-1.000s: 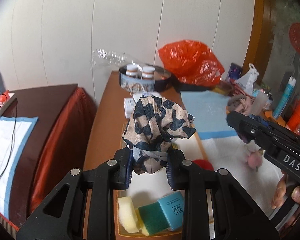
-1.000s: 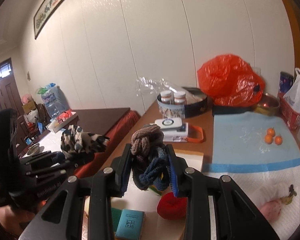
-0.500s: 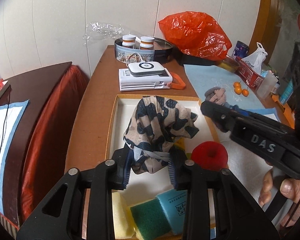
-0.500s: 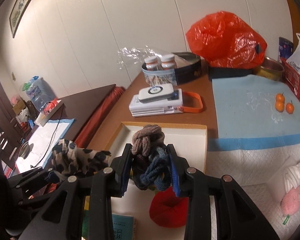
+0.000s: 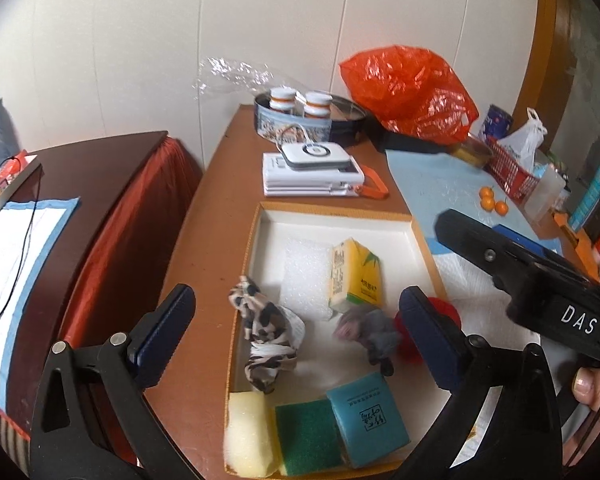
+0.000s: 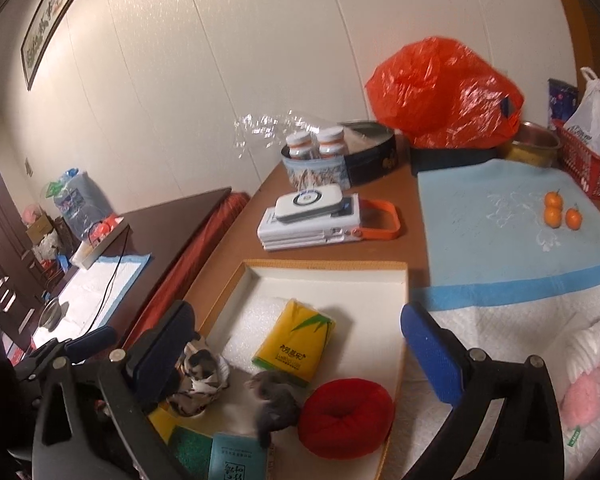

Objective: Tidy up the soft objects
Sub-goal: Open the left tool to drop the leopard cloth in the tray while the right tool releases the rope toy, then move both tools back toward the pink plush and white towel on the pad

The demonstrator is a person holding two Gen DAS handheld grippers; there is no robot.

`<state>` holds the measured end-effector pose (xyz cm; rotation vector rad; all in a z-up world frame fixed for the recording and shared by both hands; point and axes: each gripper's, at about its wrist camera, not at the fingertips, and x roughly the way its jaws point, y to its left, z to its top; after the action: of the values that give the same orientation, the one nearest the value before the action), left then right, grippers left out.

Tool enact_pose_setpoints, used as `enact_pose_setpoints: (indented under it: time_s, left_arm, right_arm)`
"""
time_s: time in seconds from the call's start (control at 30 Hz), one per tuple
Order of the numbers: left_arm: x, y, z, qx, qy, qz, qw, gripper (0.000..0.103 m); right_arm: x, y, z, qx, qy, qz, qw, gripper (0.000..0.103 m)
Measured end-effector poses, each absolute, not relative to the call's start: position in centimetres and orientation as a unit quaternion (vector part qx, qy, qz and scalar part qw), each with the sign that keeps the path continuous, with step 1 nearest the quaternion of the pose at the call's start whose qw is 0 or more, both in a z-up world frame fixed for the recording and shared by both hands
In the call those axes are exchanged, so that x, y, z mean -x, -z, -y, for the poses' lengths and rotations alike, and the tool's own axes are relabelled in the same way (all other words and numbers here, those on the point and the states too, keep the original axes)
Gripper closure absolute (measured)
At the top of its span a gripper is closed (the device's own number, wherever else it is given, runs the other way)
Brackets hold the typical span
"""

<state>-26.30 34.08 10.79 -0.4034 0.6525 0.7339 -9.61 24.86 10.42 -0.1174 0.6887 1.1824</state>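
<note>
Both hand-held grippers have their jaws opening, wide apart, with nothing pressed between the pads. Left hand-held gripper (image 5: 296,328) hovers over the near half of a shallow white tray (image 5: 416,232) on the tabletop (image 5: 220,184); below the gap between its fingers lies the patterned scrunchie (image 5: 270,344), free of both pads. Right hand-held gripper (image 6: 300,344) hangs just to the right, and the blurred grey-blue scrunchie (image 6: 276,398) sits below its gap, also untouched. In the tray the two scrunchies lie near each other, the patterned one to the left. A yellow tissue pack (image 5: 356,276) lies beyond them, just beside a sheet of white foam (image 5: 306,276). A red scrunchie (image 6: 346,416) rests at the tray's right edge. At the near end lie a yellow sponge (image 5: 246,434), a green scouring pad (image 5: 308,436) and a teal packet (image 5: 368,418). Farther off on the tabletop are a white power bank stack (image 5: 312,174) and an orange plastic bag (image 5: 408,92).
</note>
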Motion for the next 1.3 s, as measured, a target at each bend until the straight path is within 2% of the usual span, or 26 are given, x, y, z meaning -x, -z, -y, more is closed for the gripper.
enact_pose_setpoints:
  time_s: [0.5, 1.03, 1.3]
  left_arm:
    - [30.8, -16.7, -30.7, 0.169, -0.37, -0.215, 0.888, 0.0]
    - [30.4, -17.7, -26.4, 0.164, -0.358, -0.199, 0.897, 0.0]
    - [27.6, -18.7, -22.4, 0.151, -0.372, -0.191, 0.896, 0.0]
  right_arm:
    - [11.1, -14.0, -20.9, 0.012, -0.539, -0.264, 0.8, 0.0]
    - [11.7, -16.0, -16.5, -0.007, -0.544, -0.241, 0.804, 0.0]
    - [10.7, -18.2, -11.8, -0.002, -0.547, -0.188, 0.816, 0.0]
